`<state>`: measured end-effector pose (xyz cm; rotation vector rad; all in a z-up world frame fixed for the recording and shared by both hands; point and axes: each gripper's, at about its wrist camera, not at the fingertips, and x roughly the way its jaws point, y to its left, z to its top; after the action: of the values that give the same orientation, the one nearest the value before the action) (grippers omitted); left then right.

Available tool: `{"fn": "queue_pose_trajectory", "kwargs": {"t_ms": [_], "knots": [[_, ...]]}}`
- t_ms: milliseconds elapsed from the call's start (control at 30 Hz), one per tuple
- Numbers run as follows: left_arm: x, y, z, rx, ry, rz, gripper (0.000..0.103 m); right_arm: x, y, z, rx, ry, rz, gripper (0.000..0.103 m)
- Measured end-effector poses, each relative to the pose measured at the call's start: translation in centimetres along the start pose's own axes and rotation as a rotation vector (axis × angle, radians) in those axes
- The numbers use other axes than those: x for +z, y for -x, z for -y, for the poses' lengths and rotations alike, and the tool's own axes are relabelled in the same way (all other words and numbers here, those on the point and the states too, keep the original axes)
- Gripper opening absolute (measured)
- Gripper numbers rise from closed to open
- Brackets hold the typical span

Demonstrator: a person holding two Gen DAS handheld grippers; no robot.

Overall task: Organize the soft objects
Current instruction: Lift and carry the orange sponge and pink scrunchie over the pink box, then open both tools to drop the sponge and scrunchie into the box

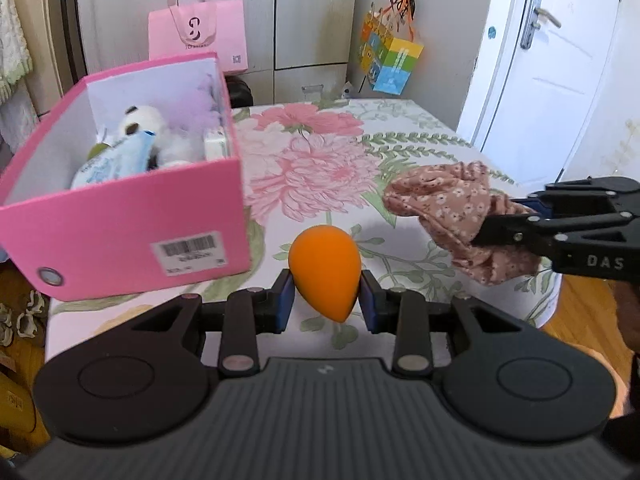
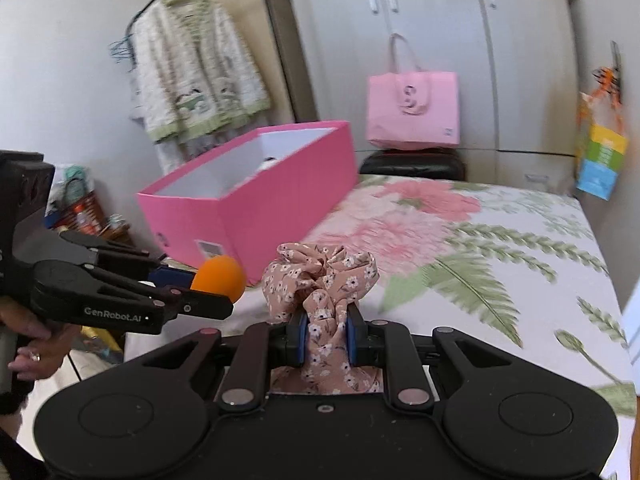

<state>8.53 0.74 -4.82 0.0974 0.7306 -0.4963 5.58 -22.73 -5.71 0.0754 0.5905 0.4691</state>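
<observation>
So much pink here: hot pink box [image 1: 120,216] with a white inside, pale pink tote bag [image 2: 412,108], and a worktop cloth [image 1: 320,152] printed with big pink flowers and green ferns on white. The sponge [image 1: 326,270] is plain bright orange, the scrunchie [image 2: 320,276] dusty pink with tiny white flowers. Both claws are black with blue pads [image 1: 285,300].

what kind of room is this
Probably a bedroom at home: tall built-in wardrobe doors, a knitted cardigan hanging on the wall, and a surface under a floral cloth carrying a pink storage box.
</observation>
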Motion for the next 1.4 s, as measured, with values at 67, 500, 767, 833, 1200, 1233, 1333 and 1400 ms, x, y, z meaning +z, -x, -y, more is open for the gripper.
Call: {"fn": "queue_pose_trajectory", "kwargs": {"t_ms": [67,500,767,833,1200,1233,1333,1400], "knots": [[0.4,1.1,-0.8,-0.011,0.006,0.015,0.033,0.9,-0.2,-0.8,0.026,0.023,0.006,0.022],[6.1,3.4,-6.8,0.034,0.044,0.162,0.033,10.7,-5.0,-3.9,0.101,0.151,0.146,0.023],[10.8,-0.4,-13.3,0.139,0.123,0.164,0.034,17.7,-10.9,-1.3,0.139,0.028,0.163,0.023],[11.6,-1.6,-14.9,0.154,0.140,0.143,0.034,18.6,-13.4,-1.2,0.131,0.018,0.120,0.023],[14.2,-7.0,-19.0,0.199,0.196,0.042,0.034,19.6,-22.5,-1.6,0.100,0.095,-0.051,0.023],[14.4,-7.3,-19.1,0.207,0.192,0.039,0.034,19.9,-23.3,-1.6,0.097,0.108,-0.063,0.023],[14.8,-8.0,-19.6,0.241,0.212,0.041,0.034,20.1,-24.6,-2.0,0.098,0.197,-0.080,0.022],[15.0,-8.5,-19.7,0.237,0.212,0.027,0.034,20.0,-24.8,-2.2,0.089,0.235,-0.077,0.023]]}}
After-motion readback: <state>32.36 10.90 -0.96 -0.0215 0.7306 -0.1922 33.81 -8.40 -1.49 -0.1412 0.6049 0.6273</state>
